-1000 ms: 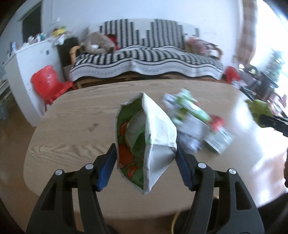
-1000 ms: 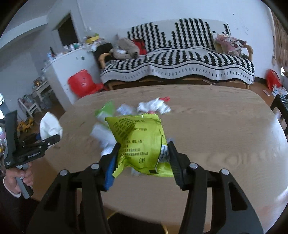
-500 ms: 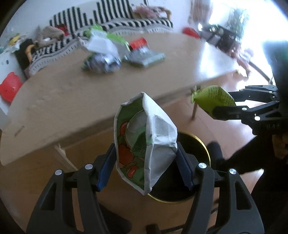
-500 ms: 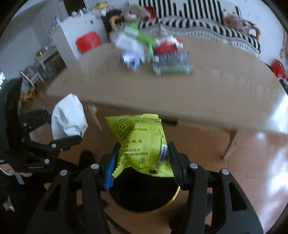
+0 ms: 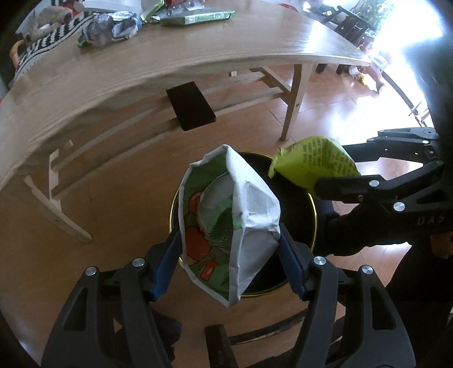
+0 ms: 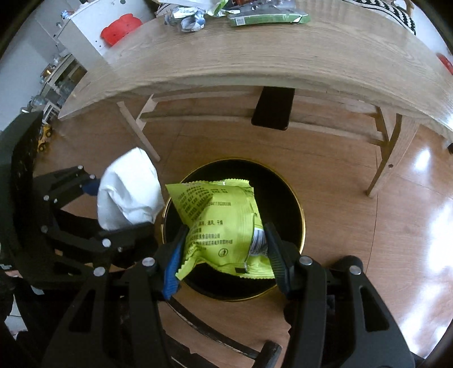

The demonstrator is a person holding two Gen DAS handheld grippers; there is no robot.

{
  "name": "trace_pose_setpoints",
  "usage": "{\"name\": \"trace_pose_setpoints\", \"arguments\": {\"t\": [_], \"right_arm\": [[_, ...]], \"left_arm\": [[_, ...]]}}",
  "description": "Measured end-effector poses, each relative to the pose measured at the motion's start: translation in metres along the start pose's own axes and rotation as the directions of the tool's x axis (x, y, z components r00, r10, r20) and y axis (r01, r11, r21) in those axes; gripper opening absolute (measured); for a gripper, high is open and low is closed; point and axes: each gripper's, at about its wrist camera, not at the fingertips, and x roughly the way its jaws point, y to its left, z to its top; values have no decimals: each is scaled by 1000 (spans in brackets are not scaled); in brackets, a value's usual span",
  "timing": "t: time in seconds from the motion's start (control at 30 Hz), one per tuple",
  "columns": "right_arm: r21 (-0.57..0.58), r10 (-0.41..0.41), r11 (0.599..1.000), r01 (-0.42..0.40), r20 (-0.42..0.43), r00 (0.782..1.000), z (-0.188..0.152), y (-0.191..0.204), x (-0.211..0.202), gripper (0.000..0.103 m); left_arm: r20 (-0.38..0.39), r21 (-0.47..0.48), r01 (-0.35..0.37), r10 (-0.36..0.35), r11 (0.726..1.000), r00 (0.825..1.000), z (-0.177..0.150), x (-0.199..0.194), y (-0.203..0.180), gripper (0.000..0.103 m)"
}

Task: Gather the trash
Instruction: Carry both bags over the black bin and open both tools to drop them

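My left gripper (image 5: 229, 260) is shut on a white and green carton (image 5: 229, 220) and holds it over the round black bin with a gold rim (image 5: 300, 203) on the floor. My right gripper (image 6: 223, 254) is shut on a lime-green snack bag (image 6: 218, 220) and holds it over the same bin (image 6: 283, 198). Each view shows the other gripper: the snack bag (image 5: 314, 161) at the right of the left wrist view, the carton (image 6: 127, 192) at the left of the right wrist view. More trash (image 5: 113, 25) lies on the wooden table.
The wooden table (image 6: 254, 53) stands just beyond the bin, with its legs (image 6: 385, 158) to the sides. A green box (image 6: 266, 17) and crumpled wrappers (image 6: 189, 19) lie on it. A red plastic chair (image 6: 119, 28) and a white cabinet are at the back left.
Both grippers have come down from the table top and moved over the bin, each still holding its piece of trash. The bin now fills the middle of both views.
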Motion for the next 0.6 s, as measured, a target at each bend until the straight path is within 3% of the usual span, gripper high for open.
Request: {"name": "trace_pose_setpoints", "arguments": {"t": [0.23,0.37,0.6], "right_arm": [[10,-1,1000,1,8,1000,9,-1,0,56],[26,13,1000,-14,15,1000,10,-2,-2,73],[21,12,1000,-14,96,995,19,3,-24,76]], "left_arm": [[3,7,-10,10,1000,1000,3,2,-5,70],[9,9,-17,17,1000,1000,4,2,-6,84],[53,7,-35,35,999,998,11,-11,-2,86]]}}
